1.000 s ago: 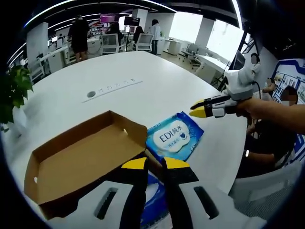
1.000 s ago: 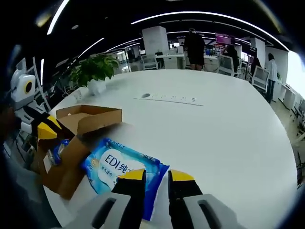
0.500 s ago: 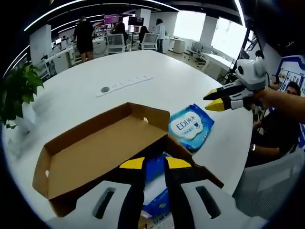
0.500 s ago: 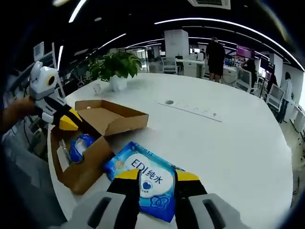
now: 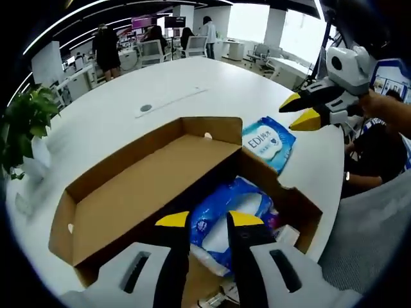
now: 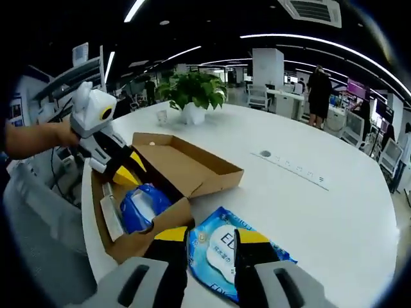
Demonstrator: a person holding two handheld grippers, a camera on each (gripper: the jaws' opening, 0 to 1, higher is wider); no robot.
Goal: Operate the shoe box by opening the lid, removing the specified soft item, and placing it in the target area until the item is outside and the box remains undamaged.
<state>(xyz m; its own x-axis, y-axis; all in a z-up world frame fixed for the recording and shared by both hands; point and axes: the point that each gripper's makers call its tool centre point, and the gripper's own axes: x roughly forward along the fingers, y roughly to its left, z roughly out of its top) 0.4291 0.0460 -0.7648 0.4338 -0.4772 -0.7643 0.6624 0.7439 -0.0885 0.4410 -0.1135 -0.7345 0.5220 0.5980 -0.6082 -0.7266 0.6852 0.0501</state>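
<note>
Shoe box lid open; wet-wipes pack on tabletop at box's 2 o'clock. Left gripper and right gripper both narrowly parted, empty.

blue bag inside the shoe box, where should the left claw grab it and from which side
Probably the crumpled upper fold of the blue bag, coming straight down through the open top of the shoe box. It bulges up, and the box walls block a side approach. The left claw already hovers above it.

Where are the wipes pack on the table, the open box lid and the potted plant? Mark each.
wipes pack (image 5: 270,141), left gripper view, on its blue printed face.
open box lid (image 5: 141,186), left gripper view, on its bare inner panel.
potted plant (image 6: 192,90), right gripper view, on its leaves.
</note>
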